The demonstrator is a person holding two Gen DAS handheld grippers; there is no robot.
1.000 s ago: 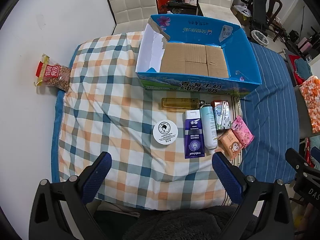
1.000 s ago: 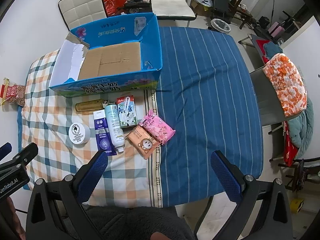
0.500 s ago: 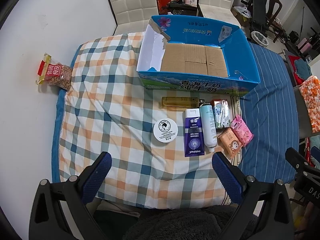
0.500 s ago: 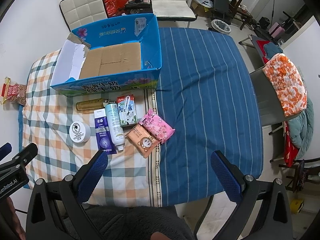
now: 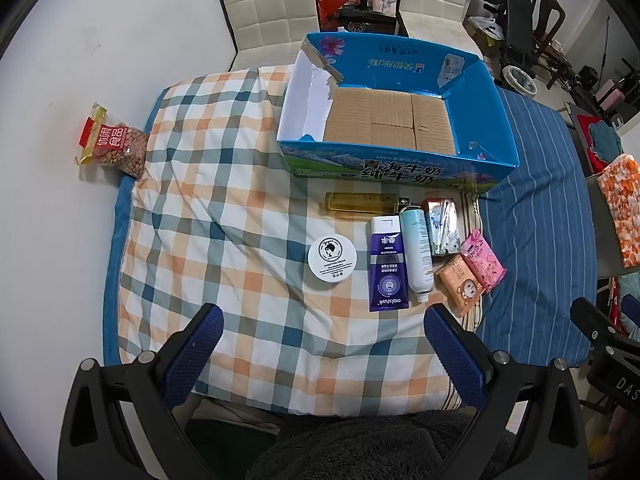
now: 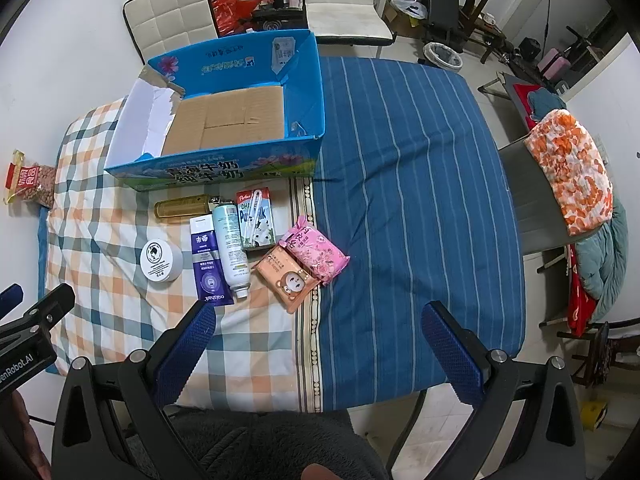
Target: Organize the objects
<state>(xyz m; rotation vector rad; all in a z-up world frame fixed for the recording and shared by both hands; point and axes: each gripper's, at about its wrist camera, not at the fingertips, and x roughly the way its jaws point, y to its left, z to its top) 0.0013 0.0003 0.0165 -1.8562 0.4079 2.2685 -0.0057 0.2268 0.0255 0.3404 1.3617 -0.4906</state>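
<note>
Nothing is packed yet: the box [image 5: 394, 132] far ahead of both claws holds nothing. The jar [image 5: 332, 253], tube [image 5: 387, 268], bottle [image 5: 416, 252] and packets [image 6: 304, 264] lie between box and claws. Left claw [image 5: 323, 356] and right claw [image 6: 320, 354] both gape, holding nothing.

We see a blue box [image 5: 400, 168] with a brown cardboard floor; at its 9 o'clock, an orange-teal-white checked cloth [image 5: 224, 216]; at 3, a blue white-striped cloth [image 6: 412, 184]. White jar [image 5: 332, 258], purple tube [image 5: 387, 268], pink pack [image 6: 318, 254], peach pack [image 6: 286, 276].
</note>
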